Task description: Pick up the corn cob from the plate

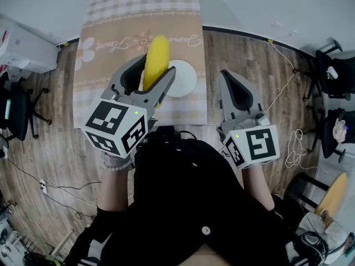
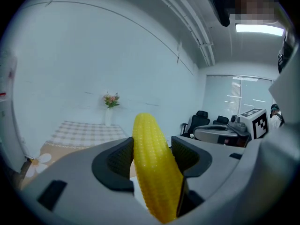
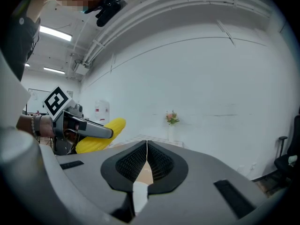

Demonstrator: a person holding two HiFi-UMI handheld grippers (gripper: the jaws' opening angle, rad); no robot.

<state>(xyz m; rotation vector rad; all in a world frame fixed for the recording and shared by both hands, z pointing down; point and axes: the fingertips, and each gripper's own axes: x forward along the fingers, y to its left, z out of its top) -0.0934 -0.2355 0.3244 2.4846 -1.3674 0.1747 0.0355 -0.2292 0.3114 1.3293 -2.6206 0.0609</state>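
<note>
My left gripper [image 1: 155, 70] has its fingers clamped across the corn cob [image 1: 157, 51], whose long axis points away from me, above the plate [image 1: 187, 81]. The right gripper [image 1: 226, 79] is closed and empty.

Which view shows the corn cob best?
The left gripper view: the corn cob fills the centre, clamped between the left gripper's jaws, kernels clear. The head view shows its upper part by the plate; the right gripper view shows it small, side-on.
</note>
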